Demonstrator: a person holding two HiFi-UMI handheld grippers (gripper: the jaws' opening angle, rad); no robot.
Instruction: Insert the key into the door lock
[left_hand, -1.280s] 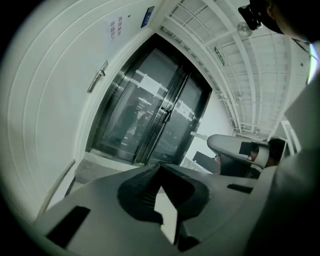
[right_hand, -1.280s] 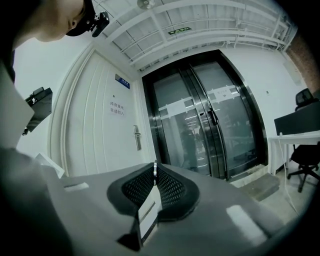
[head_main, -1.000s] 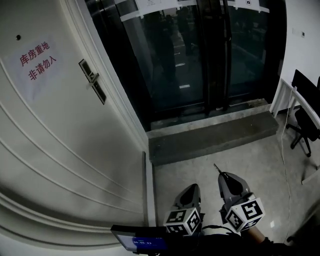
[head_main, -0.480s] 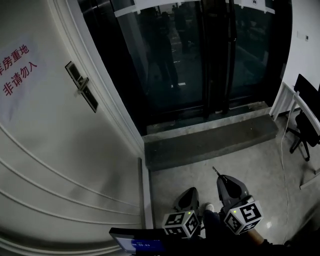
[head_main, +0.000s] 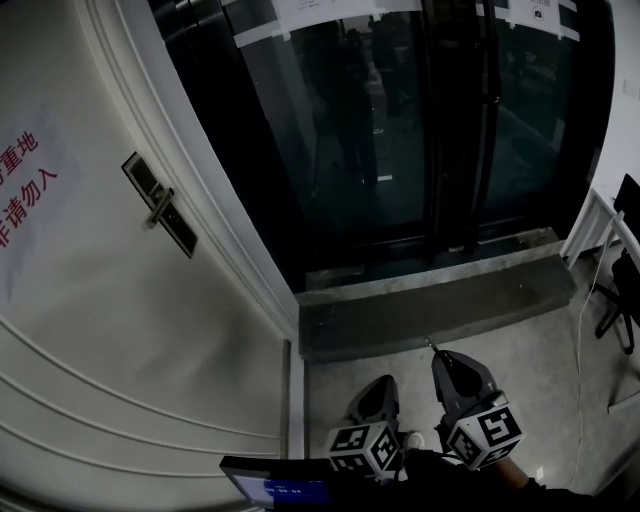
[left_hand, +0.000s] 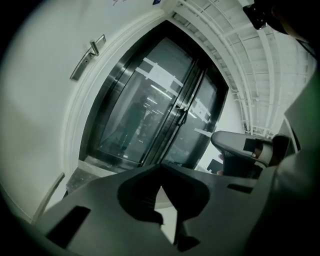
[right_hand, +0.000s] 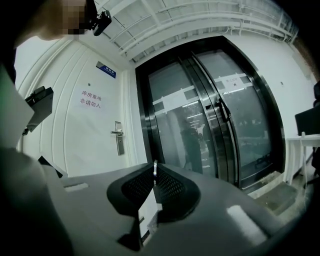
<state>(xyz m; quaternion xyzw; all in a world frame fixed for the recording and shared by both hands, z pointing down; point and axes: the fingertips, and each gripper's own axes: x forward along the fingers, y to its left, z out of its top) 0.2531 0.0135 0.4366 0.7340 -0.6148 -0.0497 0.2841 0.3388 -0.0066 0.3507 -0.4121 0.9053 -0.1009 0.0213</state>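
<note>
Right hand-held gripper (head_main: 447, 362), lower centre: I am clamping the key (right_hand: 155, 169), its tip poking forward. Left hand-held gripper (left_hand: 160, 169), just beside: I am holding its jaws together, empty. Door lock (head_main: 160, 205), upper left, well apart.

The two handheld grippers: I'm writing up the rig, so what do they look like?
The left gripper and right gripper are dark grey moulded plastic shells tapering to rounded wedges. Each carries a white cube with black square markers at its rear. The right one's inner jaw faces have dark, finely gridded pads.
</note>
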